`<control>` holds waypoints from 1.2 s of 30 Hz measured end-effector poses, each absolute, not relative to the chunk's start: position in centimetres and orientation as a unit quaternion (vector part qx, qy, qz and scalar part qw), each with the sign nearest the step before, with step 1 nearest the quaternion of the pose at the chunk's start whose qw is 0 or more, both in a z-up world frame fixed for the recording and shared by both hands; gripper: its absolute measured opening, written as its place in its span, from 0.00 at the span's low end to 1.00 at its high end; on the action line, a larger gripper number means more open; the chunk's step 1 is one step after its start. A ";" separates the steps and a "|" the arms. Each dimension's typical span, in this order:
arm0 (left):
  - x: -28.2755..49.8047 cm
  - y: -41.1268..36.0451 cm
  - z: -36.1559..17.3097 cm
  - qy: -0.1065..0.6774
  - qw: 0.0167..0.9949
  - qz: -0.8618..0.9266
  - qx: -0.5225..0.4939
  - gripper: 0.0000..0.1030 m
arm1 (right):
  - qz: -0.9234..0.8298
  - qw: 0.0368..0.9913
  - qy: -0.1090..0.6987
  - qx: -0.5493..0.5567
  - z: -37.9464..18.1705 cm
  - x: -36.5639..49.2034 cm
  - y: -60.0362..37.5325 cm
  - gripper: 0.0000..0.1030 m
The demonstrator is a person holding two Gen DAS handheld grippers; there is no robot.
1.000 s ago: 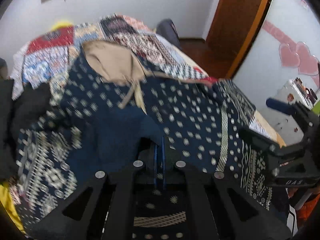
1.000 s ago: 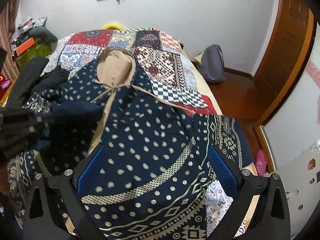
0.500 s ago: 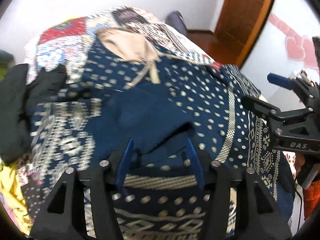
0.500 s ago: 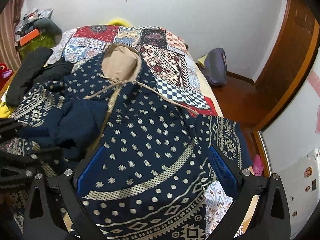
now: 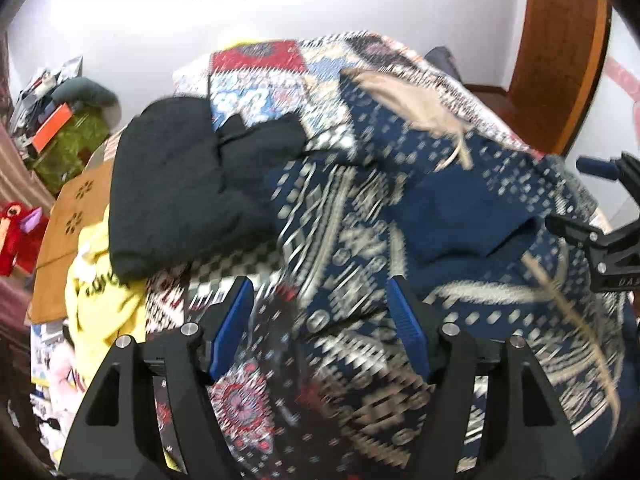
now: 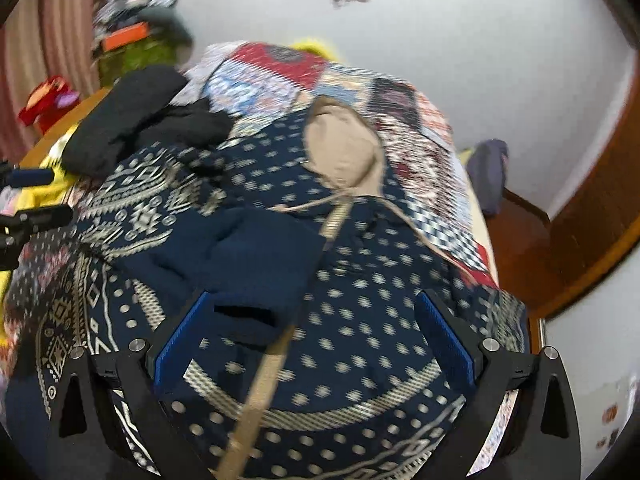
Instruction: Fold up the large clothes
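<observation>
Left wrist view: my left gripper (image 5: 322, 328) has just been opening; jaws now stand apart, blue pads clear, nothing pinched between them. Under them lies the hoodie (image 5: 460, 208), navy with pale dots and geometric bands, spread on the quilt (image 5: 256, 60). Its sleeve is folded over the chest, plain navy inside showing. Tan hood lining sits up toward the far end. Black garment (image 5: 180, 184) lies to the left, touching the hoodie's edge; yellow cloth (image 5: 100, 292) beside it. Frame is blurred. My right gripper (image 5: 592, 208) shows at the right edge.

Right wrist view: right gripper (image 6: 312, 340) is wide, pads clear of the cloth, holding nothing. Hoodie fills the frame below it, tan drawstring (image 6: 260, 380) running down the middle. Bag (image 6: 488, 176) on the floor by the wall, right.
</observation>
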State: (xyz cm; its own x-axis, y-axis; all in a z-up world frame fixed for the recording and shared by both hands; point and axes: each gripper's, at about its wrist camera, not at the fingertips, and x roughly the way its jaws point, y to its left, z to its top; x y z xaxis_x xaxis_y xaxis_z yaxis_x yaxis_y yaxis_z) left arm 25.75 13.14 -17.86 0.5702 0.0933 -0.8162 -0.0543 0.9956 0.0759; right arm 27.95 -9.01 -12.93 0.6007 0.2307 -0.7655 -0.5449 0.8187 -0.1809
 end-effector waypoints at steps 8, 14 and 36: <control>24.7 15.1 -22.7 0.501 0.864 0.052 -0.011 0.66 | 0.291 0.823 0.432 -0.228 -16.4 28.6 -2.6 0.83; 25.3 15.9 -24.6 0.508 0.858 0.056 -0.047 0.66 | 0.312 0.777 0.500 -0.221 -19.9 30.0 0.1 0.55; 27.6 18.2 -26.2 0.504 0.849 0.102 -0.124 0.67 | 0.249 0.889 0.377 -0.079 -9.6 34.2 -8.4 0.09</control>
